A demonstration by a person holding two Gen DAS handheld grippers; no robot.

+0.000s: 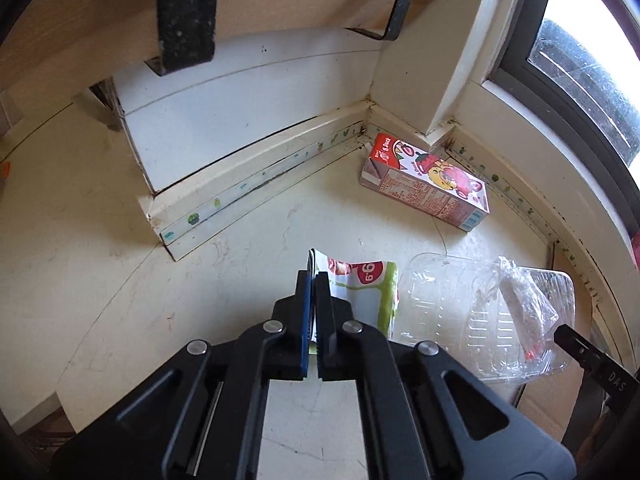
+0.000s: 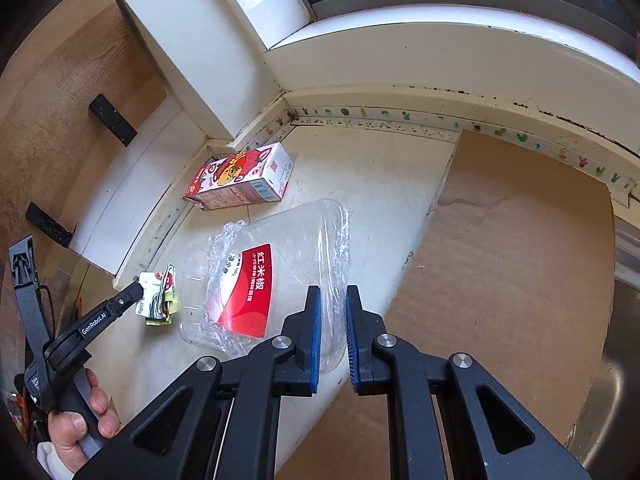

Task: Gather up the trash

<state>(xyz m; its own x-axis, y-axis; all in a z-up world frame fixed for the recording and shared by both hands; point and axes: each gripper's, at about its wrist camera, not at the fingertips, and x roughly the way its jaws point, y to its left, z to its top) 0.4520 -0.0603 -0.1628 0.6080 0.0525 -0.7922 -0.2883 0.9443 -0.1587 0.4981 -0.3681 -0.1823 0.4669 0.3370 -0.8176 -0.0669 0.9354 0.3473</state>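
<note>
Left claw: the left gripper has its jaws pressed together on the crumpled green-and-white wrapper, pinching one folded edge so the rest hangs free beside it.
Holding hand: the person's hand grips the tool's handle low in the right wrist view.
Middle trash: the clear plastic tray, with a red label and loose cling film, sits tilted over the pale floor, apparently raised by its rim.
Right claw: the right gripper is nipped on that thin near rim; the gap seen between the blue pads is only tray wall and film.
Far trash: the strawberry drink carton lies on its side in the corner by the skirting, untouched, likely the next pick.
Right edge: brown cardboard sheet flat on the floor.
</note>
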